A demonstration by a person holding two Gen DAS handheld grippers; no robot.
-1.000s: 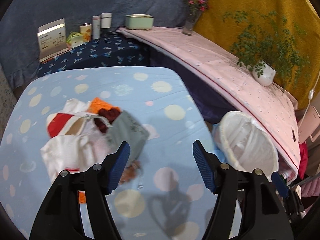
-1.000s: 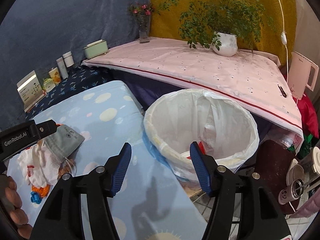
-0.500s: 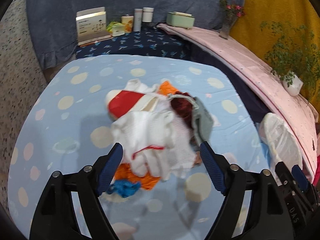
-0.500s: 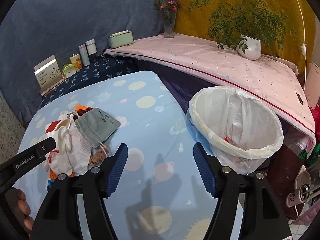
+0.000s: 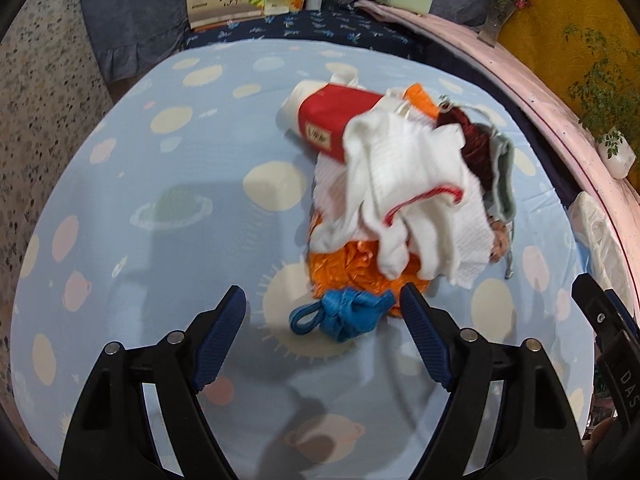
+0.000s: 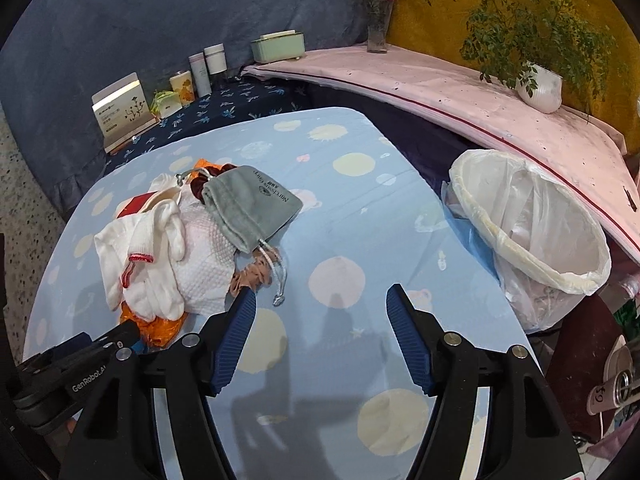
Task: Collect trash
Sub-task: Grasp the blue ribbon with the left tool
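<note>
A heap of trash lies on the blue spotted tablecloth (image 5: 168,216): white gloves (image 5: 396,184), a red and white carton (image 5: 340,116), a crumpled orange bag (image 5: 344,268), a knotted blue bag (image 5: 344,314) and a grey drawstring pouch (image 6: 248,204). My left gripper (image 5: 320,294) is open and points down at the near edge of the heap, with the blue bag between its fingertips, untouched. My right gripper (image 6: 322,294) is open over bare cloth, just right of the heap. A bin with a white liner (image 6: 500,236) stands off the table's right side.
Boxes and jars (image 6: 200,72) line a dark shelf behind the table. A pink-covered ledge (image 6: 460,96) with a potted plant (image 6: 538,86) and a flower vase (image 6: 376,28) curves behind the bin. Cans (image 6: 616,388) sit low at the right. The left gripper's body (image 6: 80,364) shows at lower left.
Both views have swung left from the bin toward the heap. The left gripper has come down close to the heap and its jaws stand wider. The heap lies unmoved.
</note>
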